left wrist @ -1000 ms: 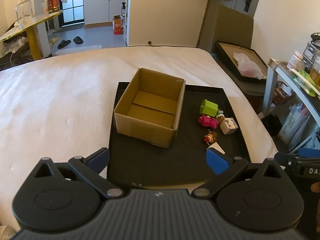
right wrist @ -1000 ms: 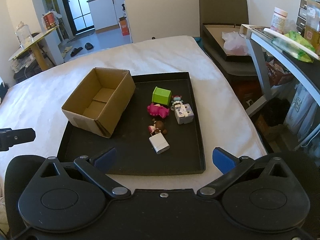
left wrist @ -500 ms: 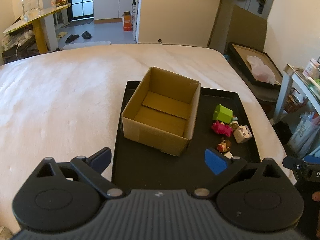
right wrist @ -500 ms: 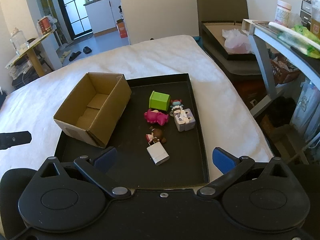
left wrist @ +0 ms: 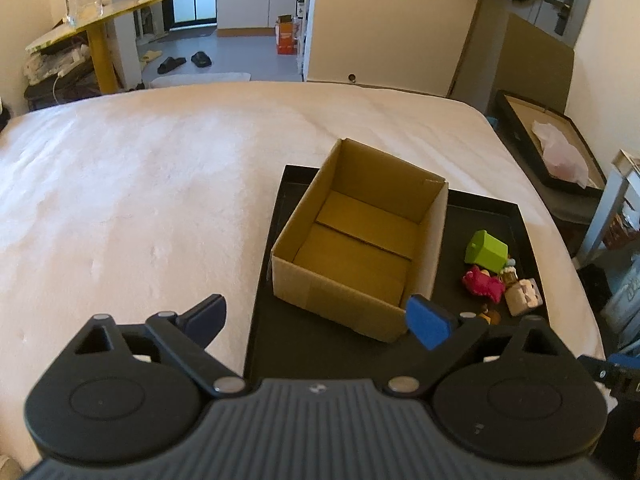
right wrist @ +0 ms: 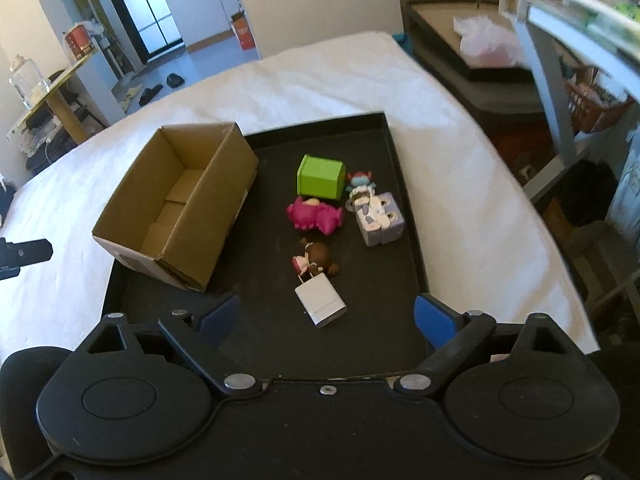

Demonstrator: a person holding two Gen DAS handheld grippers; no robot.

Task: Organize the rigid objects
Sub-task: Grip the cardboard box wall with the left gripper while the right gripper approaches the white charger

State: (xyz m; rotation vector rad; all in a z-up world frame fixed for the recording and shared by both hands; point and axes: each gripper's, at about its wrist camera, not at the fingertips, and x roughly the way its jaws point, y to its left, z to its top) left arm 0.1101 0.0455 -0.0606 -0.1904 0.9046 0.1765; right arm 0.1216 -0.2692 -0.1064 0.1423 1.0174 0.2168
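Observation:
An open, empty cardboard box (right wrist: pixel 176 200) stands on the left of a black tray (right wrist: pixel 256 344); it also shows in the left wrist view (left wrist: pixel 356 240). Right of it lie a green cube (right wrist: pixel 320 176), a pink toy (right wrist: pixel 316 216), a small teal-haired figure (right wrist: pixel 360 184), a lilac block (right wrist: pixel 380 220), a brown figure (right wrist: pixel 316 260) and a white block (right wrist: pixel 320 300). My right gripper (right wrist: pixel 328 316) is open and empty above the tray's near edge, just short of the white block. My left gripper (left wrist: pixel 316 320) is open and empty before the box.
The tray (left wrist: pixel 320 348) lies on a white bed (left wrist: pixel 140 184). A shelf unit (right wrist: pixel 560 60) and a flat box with a plastic bag (right wrist: pixel 480 48) stand to the right of the bed. A yellow table (left wrist: pixel 96 24) is far left.
Both grippers moved forward and closer to the tray. The left gripper's view shifted left, so the box now sits nearer its right finger. No object moved.

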